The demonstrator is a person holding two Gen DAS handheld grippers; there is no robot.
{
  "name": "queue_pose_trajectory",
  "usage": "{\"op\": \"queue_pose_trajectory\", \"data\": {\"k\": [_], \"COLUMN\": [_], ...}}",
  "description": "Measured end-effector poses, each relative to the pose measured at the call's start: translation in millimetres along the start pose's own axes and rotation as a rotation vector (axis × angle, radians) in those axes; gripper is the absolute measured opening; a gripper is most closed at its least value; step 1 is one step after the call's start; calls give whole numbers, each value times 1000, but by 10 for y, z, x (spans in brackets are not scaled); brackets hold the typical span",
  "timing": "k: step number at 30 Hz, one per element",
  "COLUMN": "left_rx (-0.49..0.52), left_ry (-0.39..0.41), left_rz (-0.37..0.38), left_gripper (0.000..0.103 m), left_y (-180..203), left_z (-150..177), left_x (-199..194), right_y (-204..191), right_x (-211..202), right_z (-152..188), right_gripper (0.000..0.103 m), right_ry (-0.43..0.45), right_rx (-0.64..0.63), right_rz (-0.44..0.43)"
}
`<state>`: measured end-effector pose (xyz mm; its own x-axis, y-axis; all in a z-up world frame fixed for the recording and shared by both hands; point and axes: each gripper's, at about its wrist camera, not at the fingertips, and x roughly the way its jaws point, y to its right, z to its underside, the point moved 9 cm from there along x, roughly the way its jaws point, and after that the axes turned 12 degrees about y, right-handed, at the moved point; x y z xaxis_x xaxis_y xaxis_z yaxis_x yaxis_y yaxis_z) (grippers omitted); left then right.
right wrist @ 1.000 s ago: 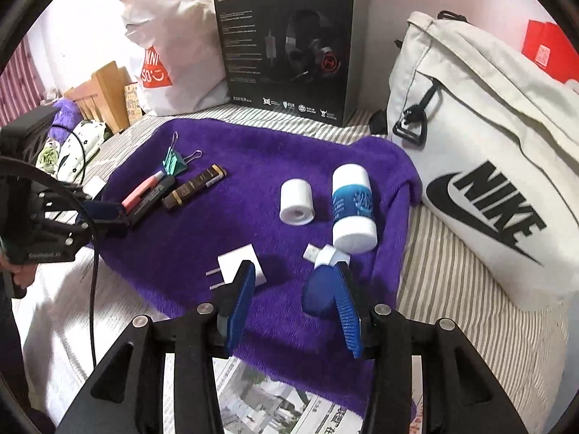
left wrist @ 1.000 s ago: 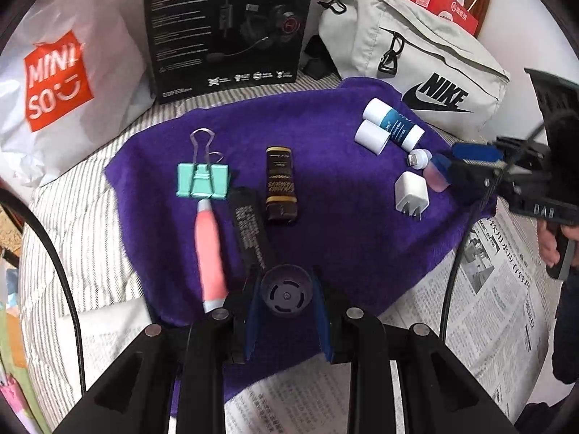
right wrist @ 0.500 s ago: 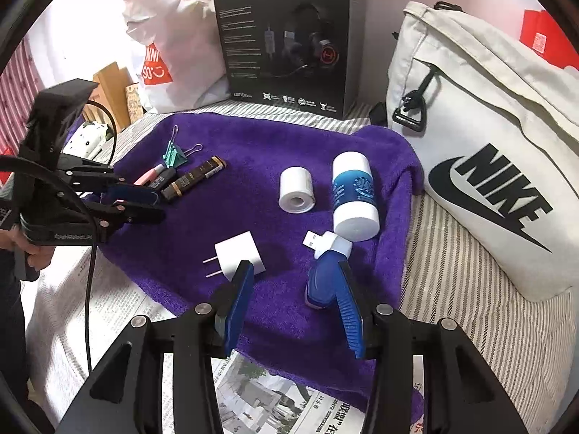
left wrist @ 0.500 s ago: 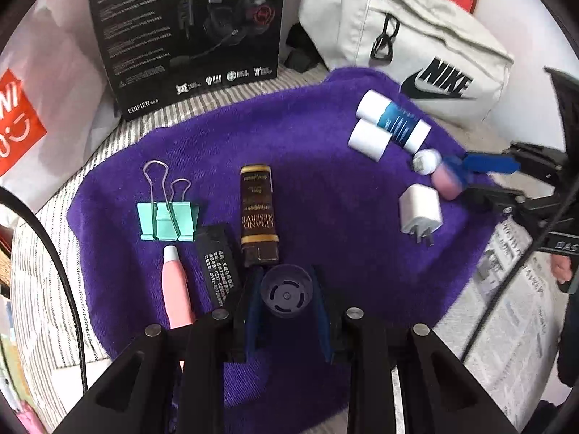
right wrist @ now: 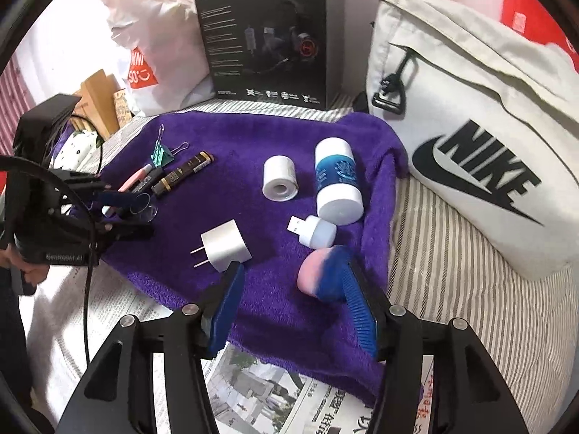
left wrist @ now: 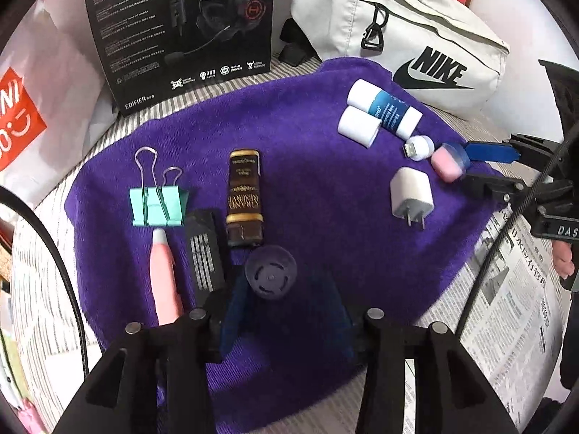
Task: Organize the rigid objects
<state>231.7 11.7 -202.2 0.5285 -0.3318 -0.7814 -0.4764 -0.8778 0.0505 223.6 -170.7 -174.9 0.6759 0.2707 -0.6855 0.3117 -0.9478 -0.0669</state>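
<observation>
A purple towel [left wrist: 318, 195] carries the objects. My left gripper [left wrist: 286, 311] is open, and a dark round cap [left wrist: 270, 272] lies free on the towel between its fingertips, beside a black bar [left wrist: 205, 249], a pink pen [left wrist: 165, 275], a green binder clip [left wrist: 159, 205] and a brown tube [left wrist: 244, 195]. My right gripper [right wrist: 296, 307] is open; a pink and blue round case [right wrist: 318, 275] rests against its right finger. A white plug [right wrist: 226, 240], a USB light [right wrist: 315, 230], a white roll [right wrist: 279, 178] and a blue-labelled bottle [right wrist: 338, 181] lie ahead.
A black headset box [left wrist: 177, 25] and a white Nike bag [left wrist: 405, 32] stand behind the towel. A Miniso bag [left wrist: 25, 108] is at the left. Newspaper [left wrist: 506, 311] covers the striped bedding at the front right.
My left gripper has opened and let go of the dark cap, which now lies by the brown tube. My right gripper has opened wider; the pink and blue case leans at its right finger.
</observation>
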Motion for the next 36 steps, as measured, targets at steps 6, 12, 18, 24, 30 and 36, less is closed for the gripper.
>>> {"op": "queue_pose_trajectory", "data": {"k": [6, 12, 18, 24, 30, 36], "left_rx": [-34, -85, -125, -220, -289, -201], "left_ry": [8, 65, 80, 109, 137, 130], "left_rz": [-52, -109, -254, -268, -247, -299], "left_gripper": [56, 85, 96, 97, 97, 97], "left_y": [16, 19, -3, 98, 267, 483], "left_z": [40, 98, 234, 323, 385, 429], "left_x": [-229, -638, -998, -1321, -1541, -1661], "right_y": [-55, -185, -258, -392, -464, -432], "right_x": [-173, -403, -696, -956, -1218, -1333], "right_z": [6, -6, 12, 103, 196, 391], "right_gripper": [67, 82, 96, 102, 103, 103], "right_ry": [8, 21, 50, 27, 36, -1], "right_rx": [11, 35, 108, 177, 211, 221], "right_rz": [16, 33, 81, 93, 140, 194]}}
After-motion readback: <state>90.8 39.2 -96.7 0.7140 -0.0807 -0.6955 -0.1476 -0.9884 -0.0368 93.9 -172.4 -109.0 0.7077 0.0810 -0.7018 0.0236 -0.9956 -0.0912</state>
